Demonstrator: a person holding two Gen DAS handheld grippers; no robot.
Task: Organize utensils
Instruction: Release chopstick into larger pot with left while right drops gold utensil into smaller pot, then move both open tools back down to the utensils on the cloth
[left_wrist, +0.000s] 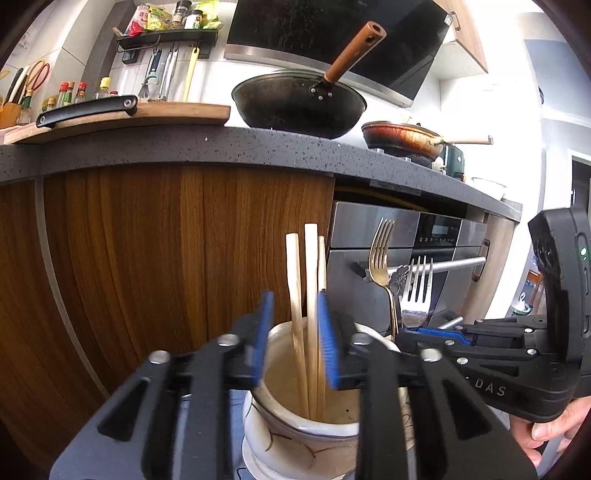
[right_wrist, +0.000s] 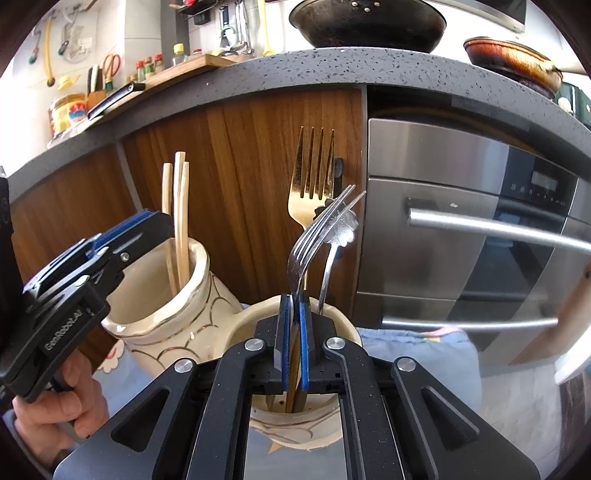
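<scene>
Left gripper (left_wrist: 295, 339) sits parted, its blue pads either side of the chopsticks (left_wrist: 308, 295) without pinching them. All three sticks stand upright in the cream jar (left_wrist: 295, 428), leaning lightly on its inner wall.

Over to the right gripper (right_wrist: 294, 332): jaws drawn almost together, clamped on the handle of the silver fork (right_wrist: 301, 247), tines up and curving away. That handle runs down into the second cream jar (right_wrist: 255, 314), just beside the first. Sharing that jar, a gold fork (right_wrist: 310, 184) standing tall and a silver spoon (right_wrist: 338, 236) with a flowery bowl.

Both jars sit on a pale blue cloth (right_wrist: 417, 354). A hand (right_wrist: 55, 413) grips the left tool's handle. Behind: wooden cabinet (left_wrist: 147, 240), steel oven (right_wrist: 461, 221), dark speckled counter (left_wrist: 221, 147) carrying a black wok (left_wrist: 299, 103).
</scene>
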